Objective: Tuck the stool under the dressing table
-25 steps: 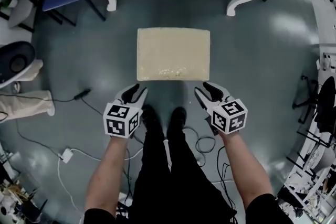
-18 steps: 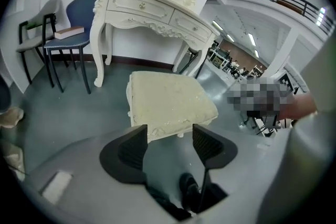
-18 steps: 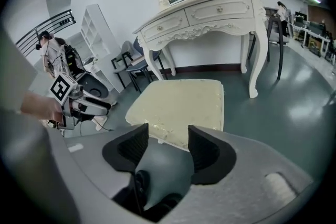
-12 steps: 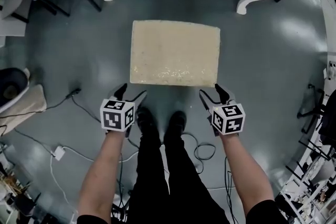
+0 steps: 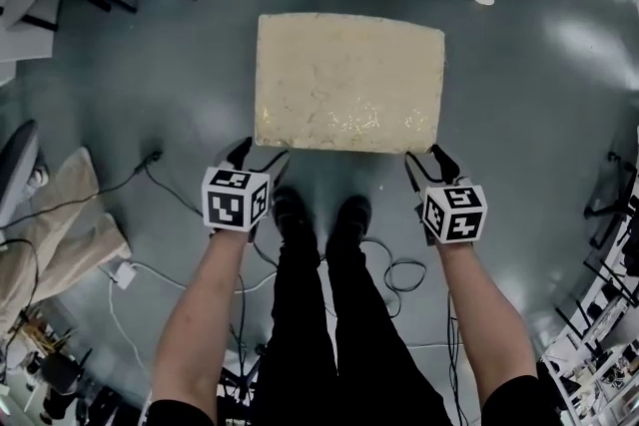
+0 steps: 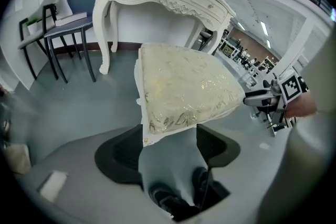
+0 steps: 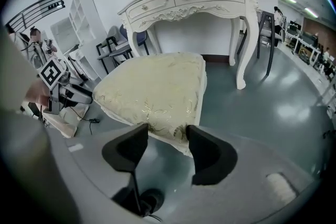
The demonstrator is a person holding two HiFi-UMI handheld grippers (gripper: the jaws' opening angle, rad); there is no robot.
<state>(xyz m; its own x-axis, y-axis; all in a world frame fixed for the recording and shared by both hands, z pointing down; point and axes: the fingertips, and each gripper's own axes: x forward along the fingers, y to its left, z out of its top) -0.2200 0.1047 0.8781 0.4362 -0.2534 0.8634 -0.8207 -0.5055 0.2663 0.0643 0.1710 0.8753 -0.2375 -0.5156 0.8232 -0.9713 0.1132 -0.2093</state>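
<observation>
The stool (image 5: 347,80) has a padded cream top with a glossy gold pattern (rectangular). Left gripper (image 5: 258,153) and right gripper (image 5: 425,160), jaws just narrowing yet apart, each straddle a near corner

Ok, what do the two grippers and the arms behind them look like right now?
The left gripper and the right gripper look alike: two black, wedge-shaped jaws on a pale grey body, topped by a white cube printed with black square markers. The forearms are bare; black short sleeves show at the head view's bottom edge.
</observation>
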